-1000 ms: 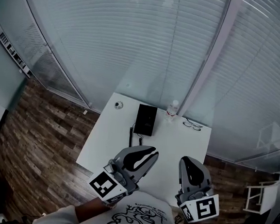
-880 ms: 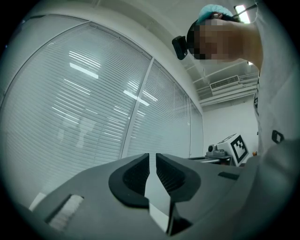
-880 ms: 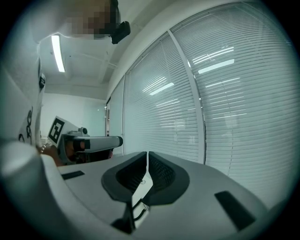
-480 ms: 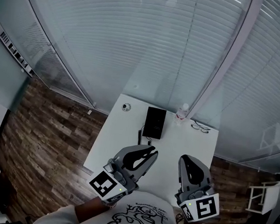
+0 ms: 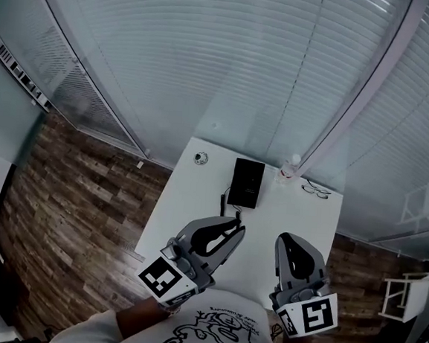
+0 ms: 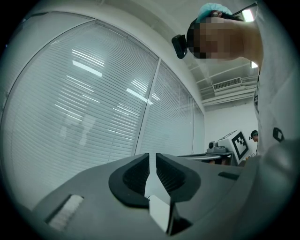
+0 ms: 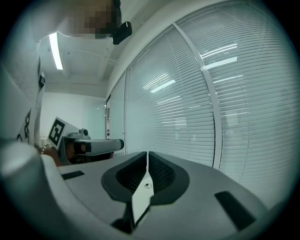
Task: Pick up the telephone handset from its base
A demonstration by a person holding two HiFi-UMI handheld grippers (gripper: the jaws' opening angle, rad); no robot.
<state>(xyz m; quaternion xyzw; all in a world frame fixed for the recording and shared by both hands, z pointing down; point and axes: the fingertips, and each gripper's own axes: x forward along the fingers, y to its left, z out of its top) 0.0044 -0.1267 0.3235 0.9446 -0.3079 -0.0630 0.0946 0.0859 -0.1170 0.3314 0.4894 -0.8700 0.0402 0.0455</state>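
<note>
- One black telephone (image 5: 246, 183) sits on the far half of the white desk (image 5: 178, 205), toward the blinds. At this size its handset cannot be told from the base, and the two read as a single dark block.
- A dark cord (image 5: 223, 202) trails from the telephone's near left corner.
- To the telephone's left, near the desk's far edge, lies a small round object (image 5: 201, 158). To its right stands a clear bottle (image 5: 288, 169), and beyond that a pair of glasses (image 5: 316, 188) lies flat.
- Both tools hover over the desk's near edge, well apart from the telephone and side by side.
- The left tool (image 5: 234, 225) (image 6: 152, 159) has its jaws pressed together, with only a thin slit showing and nothing between them.
- The right tool (image 5: 286, 242) (image 7: 147, 157) is likewise closed and empty, pointing toward the blinds.
- Brown wood-plank floor (image 5: 69, 214) surrounds the desk, and slatted blinds (image 5: 210, 54) fill the wall behind it.
</note>
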